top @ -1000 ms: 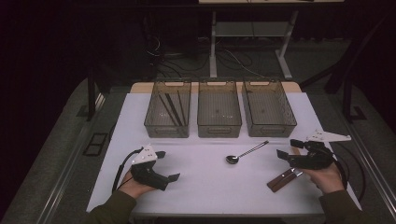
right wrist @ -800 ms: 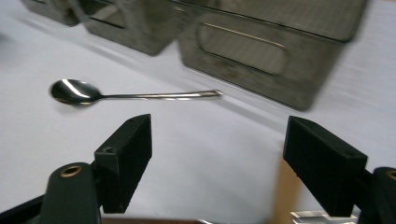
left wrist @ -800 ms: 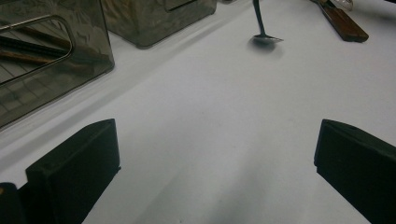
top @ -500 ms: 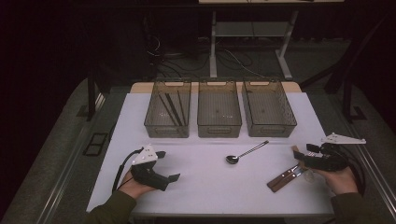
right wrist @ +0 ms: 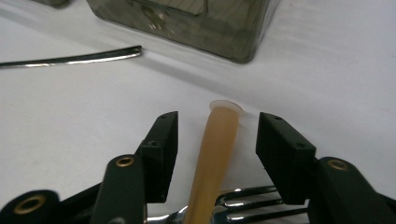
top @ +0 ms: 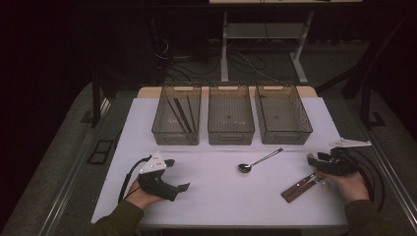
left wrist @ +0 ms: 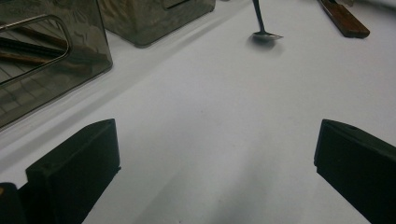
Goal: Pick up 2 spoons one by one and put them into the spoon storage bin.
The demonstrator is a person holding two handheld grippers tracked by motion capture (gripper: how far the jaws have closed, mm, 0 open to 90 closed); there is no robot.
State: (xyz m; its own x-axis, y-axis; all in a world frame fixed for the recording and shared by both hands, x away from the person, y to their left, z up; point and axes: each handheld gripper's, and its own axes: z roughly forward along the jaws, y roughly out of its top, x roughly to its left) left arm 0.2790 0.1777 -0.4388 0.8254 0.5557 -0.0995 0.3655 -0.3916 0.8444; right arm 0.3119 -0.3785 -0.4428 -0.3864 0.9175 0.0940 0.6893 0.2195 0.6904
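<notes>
Right tongs [right wrist: 218,126] – released, not yet gripping. The jaws stand on either side of an amber stick [right wrist: 212,158], with a clear gap on each side and neither pad touching it. They have just been closing, with the stick already between them.

The stick's long axis runs straight ahead along the tongs' own line. Its pale capped end points away, just past the jaw tips. It lies on the white surface [right wrist: 70,140], with its near part crossing the tines of a fork [right wrist: 247,200]. The closing stroke therefore falls across its width – my reading is that no re-aiming is needed.

Beyond the tips is the nearest bin [right wrist: 187,23]. Off to the left of the jaws lies a spoon [right wrist: 70,58].

In the high view, the right tongs [top: 314,162] sit at the fork's metal end and are much the nearer pair. The left tongs [top: 178,174] are well apart from them, jaws wide with nothing between.

Compared with a second ago, the right jaws are narrower and the hand sits slightly lower. The left tongs, spoon and fork are in the same places.
</notes>
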